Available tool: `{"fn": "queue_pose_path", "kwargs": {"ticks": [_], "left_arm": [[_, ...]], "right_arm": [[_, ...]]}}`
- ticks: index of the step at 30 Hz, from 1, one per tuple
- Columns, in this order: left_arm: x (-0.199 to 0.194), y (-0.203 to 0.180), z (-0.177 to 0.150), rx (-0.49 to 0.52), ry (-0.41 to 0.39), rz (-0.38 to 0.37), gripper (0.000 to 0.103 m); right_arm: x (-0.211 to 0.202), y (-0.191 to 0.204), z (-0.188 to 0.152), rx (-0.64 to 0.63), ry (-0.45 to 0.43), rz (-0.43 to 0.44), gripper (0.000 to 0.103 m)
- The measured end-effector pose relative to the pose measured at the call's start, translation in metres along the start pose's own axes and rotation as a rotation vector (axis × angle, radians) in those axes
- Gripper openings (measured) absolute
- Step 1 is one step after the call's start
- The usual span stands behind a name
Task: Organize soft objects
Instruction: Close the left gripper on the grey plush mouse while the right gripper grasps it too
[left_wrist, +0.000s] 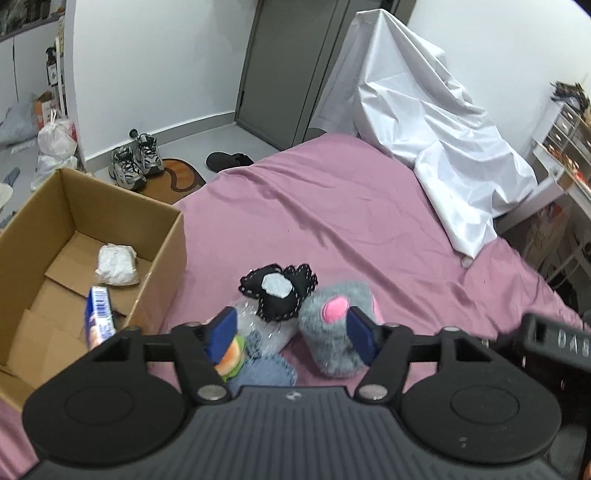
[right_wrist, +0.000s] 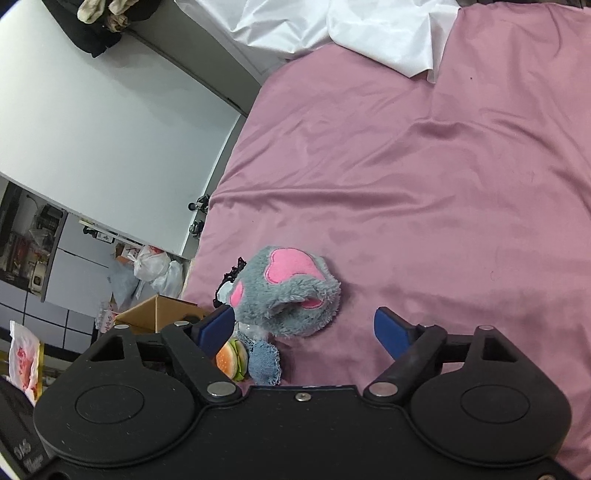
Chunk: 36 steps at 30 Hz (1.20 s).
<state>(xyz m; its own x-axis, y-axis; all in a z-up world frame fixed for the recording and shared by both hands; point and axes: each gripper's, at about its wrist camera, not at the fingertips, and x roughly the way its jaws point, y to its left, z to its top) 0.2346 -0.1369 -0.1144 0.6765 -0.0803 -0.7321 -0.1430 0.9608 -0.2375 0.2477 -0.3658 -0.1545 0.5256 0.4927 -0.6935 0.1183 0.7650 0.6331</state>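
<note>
A small pile of soft things lies on the pink bed sheet (left_wrist: 332, 206): a grey plush with pink patches (left_wrist: 334, 332) (right_wrist: 288, 291), a black stitched pouch with a white patch (left_wrist: 277, 291), a clear bubble bag (left_wrist: 258, 332), a denim patch (left_wrist: 264, 371) (right_wrist: 263, 360) and a toy burger (left_wrist: 232, 356) (right_wrist: 232, 358). My left gripper (left_wrist: 291, 332) is open above the pile, empty. My right gripper (right_wrist: 304, 334) is open and empty, just in front of the grey plush. An open cardboard box (left_wrist: 162, 258) stands left of the pile.
The box holds a white wrapped bundle (left_wrist: 116, 264) and a blue carton (left_wrist: 99, 321). A white sheet (left_wrist: 436, 122) covers something at the bed's far side. Shoes (left_wrist: 136, 160) and bags (left_wrist: 57, 142) lie on the floor. A shelf unit (left_wrist: 569, 147) stands at right.
</note>
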Motion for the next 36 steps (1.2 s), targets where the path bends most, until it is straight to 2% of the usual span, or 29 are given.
{"fn": "queue_pose_path", "kwargs": {"ticks": [5,11,13,19,20,26,36], "left_arm": [[0.02,-0.002,0.006,-0.053,0.017,-0.015,0.051],[0.043,0.006,0.007,-0.181,0.057,-0.033,0.049],[0.047,0.009,0.007,-0.218,0.059,-0.043,0.049],[0.055,0.017,0.007,-0.299,0.058,-0.048,0.049],[0.057,0.017,0.006,-0.308,0.064,-0.052,0.047],[0.059,0.019,0.003,-0.342,0.099,-0.143,0.026],[0.05,0.005,-0.011,-0.338,0.16,-0.239,0.026]], "right_arm": [[0.01,-0.003,0.001,0.008,0.023,-0.005,0.083],[0.017,-0.008,0.005,0.037,0.025,0.001,0.082],[0.018,-0.011,0.007,0.054,0.026,0.015,0.078],[0.021,-0.015,0.009,0.08,0.019,0.057,0.056],[0.021,-0.015,0.01,0.084,0.016,0.065,0.054],[0.021,-0.012,0.011,0.092,-0.001,0.082,0.054],[0.019,-0.013,0.011,0.111,-0.011,0.06,0.054]]}}
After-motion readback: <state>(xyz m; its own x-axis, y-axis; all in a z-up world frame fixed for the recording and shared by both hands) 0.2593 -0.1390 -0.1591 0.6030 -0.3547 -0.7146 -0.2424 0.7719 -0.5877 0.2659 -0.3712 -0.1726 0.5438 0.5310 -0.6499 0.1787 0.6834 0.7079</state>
